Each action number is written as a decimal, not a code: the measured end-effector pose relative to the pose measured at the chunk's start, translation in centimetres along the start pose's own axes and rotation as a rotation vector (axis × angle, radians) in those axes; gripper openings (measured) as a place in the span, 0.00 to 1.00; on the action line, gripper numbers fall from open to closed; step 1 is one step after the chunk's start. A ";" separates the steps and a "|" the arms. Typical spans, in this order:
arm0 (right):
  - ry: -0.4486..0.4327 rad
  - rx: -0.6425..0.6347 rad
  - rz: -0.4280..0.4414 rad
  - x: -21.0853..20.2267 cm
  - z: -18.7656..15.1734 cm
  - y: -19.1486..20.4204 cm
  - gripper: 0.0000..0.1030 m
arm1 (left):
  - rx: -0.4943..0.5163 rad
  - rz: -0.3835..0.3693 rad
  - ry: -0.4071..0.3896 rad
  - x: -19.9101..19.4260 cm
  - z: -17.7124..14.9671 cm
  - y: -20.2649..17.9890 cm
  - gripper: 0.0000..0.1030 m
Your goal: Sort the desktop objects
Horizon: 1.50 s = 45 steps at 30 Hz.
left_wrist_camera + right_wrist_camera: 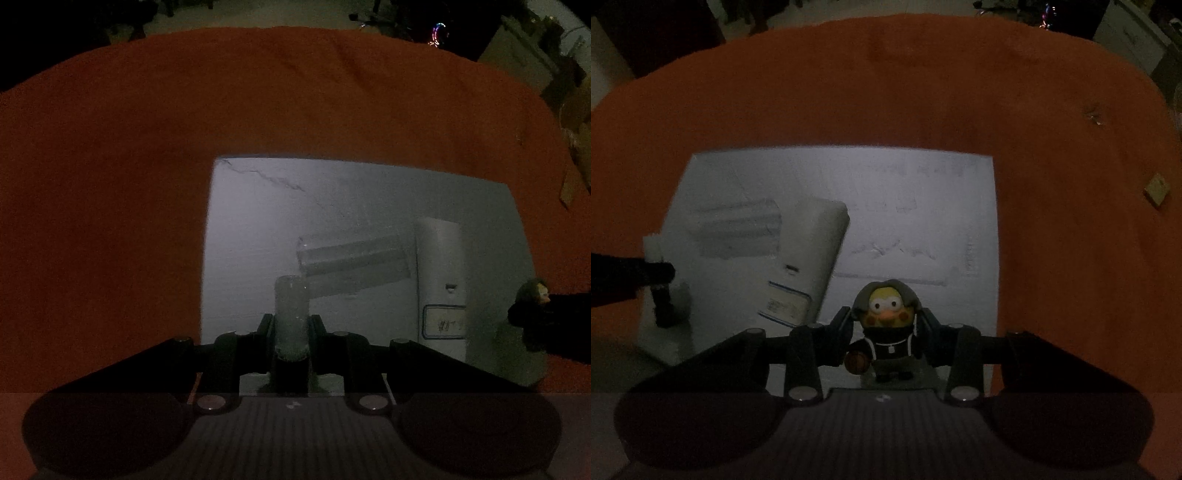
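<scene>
left hand-held gripper [291, 325] grasps vial [291, 314] | right hand-held gripper [884, 325] grasps figurine [885, 325] | lower both gently, 12 o'clock on white sheet [923, 192]

Orange cloth [886, 92] covers table; small tan square [1156, 189] lies on it (far right).

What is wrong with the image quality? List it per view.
Left wrist view: dim and grainy; the clear tube between the jaws is hazy, and fisheye bends the orange cloth's edge. Right wrist view: equally dark, but the duck figurine reads clearly; the white sheet is brightest.
</scene>
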State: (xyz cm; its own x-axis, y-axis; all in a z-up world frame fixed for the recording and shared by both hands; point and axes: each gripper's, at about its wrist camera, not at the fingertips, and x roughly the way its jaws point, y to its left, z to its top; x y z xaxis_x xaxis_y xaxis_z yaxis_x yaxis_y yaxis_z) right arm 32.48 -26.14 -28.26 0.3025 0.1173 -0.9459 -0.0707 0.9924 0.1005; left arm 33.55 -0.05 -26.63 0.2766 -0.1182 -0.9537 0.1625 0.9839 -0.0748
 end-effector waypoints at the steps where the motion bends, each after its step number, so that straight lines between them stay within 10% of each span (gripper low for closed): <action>1: -0.007 0.003 0.008 -0.5 0.2 0.0 0.39 | 0.000 -0.007 -0.003 -0.5 0.1 0.3 0.15; 18: -0.012 -0.020 0.000 -3.1 -0.2 0.9 0.39 | 0.096 0.038 -0.007 -2.9 0.6 1.9 0.17; 22: -0.003 -0.019 -0.015 -2.4 -0.2 1.0 0.39 | 0.109 0.096 0.027 -1.3 1.0 1.6 0.30; 26: 0.009 -0.024 -0.021 -1.8 -0.4 1.2 0.39 | 0.072 0.056 -0.006 -1.8 1.9 1.8 0.71; 40: 0.042 -0.040 -0.025 -0.8 -1.9 1.4 0.40 | 0.189 0.082 0.018 -5.4 5.9 3.6 0.71; 42: 0.041 -0.039 -0.029 -0.8 -1.9 1.4 0.40 | 0.202 0.088 0.024 -5.6 6.3 3.8 0.65; 43: 0.041 -0.039 -0.031 -0.8 -1.9 1.4 0.40 | 0.209 0.091 0.027 -5.7 6.6 3.9 0.17; 45: 0.044 -0.038 -0.031 -0.7 -1.9 1.5 0.40 | 0.174 0.062 0.062 -5.1 7.5 4.4 0.15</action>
State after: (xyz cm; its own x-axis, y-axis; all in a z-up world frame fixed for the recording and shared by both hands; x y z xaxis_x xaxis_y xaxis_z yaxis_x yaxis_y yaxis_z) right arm 30.34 -24.83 -28.05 0.2629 0.0838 -0.9612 -0.0980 0.9934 0.0599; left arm 40.00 3.83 -19.90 0.2333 -0.0441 -0.9714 0.3095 0.9504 0.0312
